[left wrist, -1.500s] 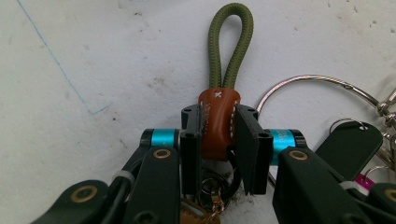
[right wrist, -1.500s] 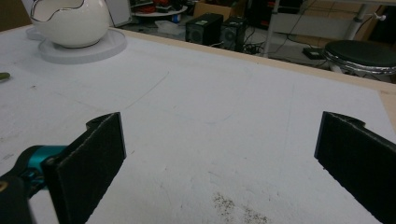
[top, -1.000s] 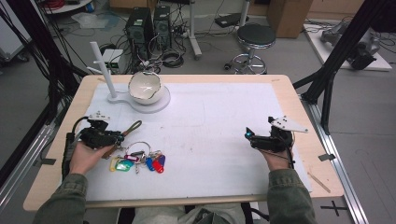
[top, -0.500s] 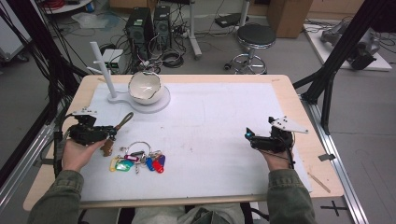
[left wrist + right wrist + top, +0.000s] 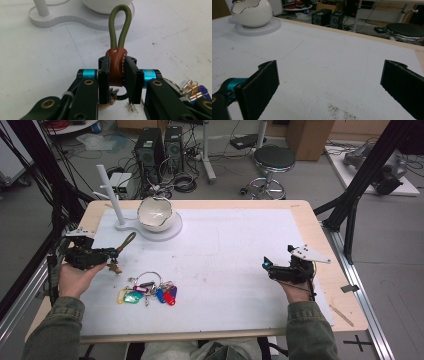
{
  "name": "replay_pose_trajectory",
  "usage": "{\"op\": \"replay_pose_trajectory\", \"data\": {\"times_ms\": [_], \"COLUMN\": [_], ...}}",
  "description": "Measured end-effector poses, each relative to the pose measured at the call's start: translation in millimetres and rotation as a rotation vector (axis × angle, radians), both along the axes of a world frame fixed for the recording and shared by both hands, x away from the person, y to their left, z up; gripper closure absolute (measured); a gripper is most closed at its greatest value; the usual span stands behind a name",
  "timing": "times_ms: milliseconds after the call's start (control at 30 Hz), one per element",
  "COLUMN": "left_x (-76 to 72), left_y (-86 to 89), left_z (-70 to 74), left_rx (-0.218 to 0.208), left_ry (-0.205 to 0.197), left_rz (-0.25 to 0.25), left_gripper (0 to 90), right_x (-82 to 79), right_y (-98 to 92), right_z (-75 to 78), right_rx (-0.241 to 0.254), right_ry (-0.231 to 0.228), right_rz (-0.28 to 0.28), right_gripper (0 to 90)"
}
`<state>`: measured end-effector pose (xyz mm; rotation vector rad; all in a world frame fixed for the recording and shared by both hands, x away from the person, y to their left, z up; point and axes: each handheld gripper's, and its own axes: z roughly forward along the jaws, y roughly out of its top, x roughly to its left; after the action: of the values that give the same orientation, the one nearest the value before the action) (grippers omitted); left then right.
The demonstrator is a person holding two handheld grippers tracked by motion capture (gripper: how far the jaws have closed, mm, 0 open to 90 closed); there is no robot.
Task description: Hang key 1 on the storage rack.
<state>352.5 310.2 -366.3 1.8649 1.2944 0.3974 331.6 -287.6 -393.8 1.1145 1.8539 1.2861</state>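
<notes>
Keychain fob (image 5: 115,66), brown leather with olive cord loop (image 5: 120,26) ahead, pinched between left gripper (image 5: 117,75) pads; lift steadily so the loop, well short of stand peg (image 5: 111,195), stays upright; right gripper (image 5: 329,87) spread, idle.

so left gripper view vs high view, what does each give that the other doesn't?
Left gripper view: both pads clamped on the brown leather tab of the key fob, its olive cord loop pointing up. High view: the right gripper resting open on the white mat, and the upright post. Shared: the key bunch, the white bowl and its stand.
</notes>
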Motion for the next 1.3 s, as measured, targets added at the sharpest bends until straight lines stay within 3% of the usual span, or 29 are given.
{"op": "replay_pose_trajectory", "data": {"times_ms": [333,533,800,1200,1300], "left_x": [4.7,4.7,9.0,26.7,31.4], "left_y": [11.0,19.0,26.0,38.6,41.6], "left_z": [5.2,9.5,26.2,44.1,48.6], "left_rx": [-0.001,-0.047,-0.033,0.032,0.023], "left_ry": [-0.009,-0.018,-0.044,-0.019,-0.025], "left_rz": [0.044,0.085,0.118,0.211,0.231], "left_gripper": [74.9,74.9,74.9,74.9,74.9], "right_x": [-0.3,-0.2,-1.1,-2.3,-2.4], "right_y": [-0.1,-0.1,0.4,2.0,2.1], "right_z": [0.1,0.0,0.3,0.6,0.6], "right_rx": [0.002,-0.001,-0.001,-0.005,-0.004], "right_ry": [0.002,-0.001,-0.002,-0.009,-0.010], "right_rz": [0.001,-0.001,-0.005,0.002,0.002], "right_gripper": [0.9,0.9,0.9,0.9,0.9]}}
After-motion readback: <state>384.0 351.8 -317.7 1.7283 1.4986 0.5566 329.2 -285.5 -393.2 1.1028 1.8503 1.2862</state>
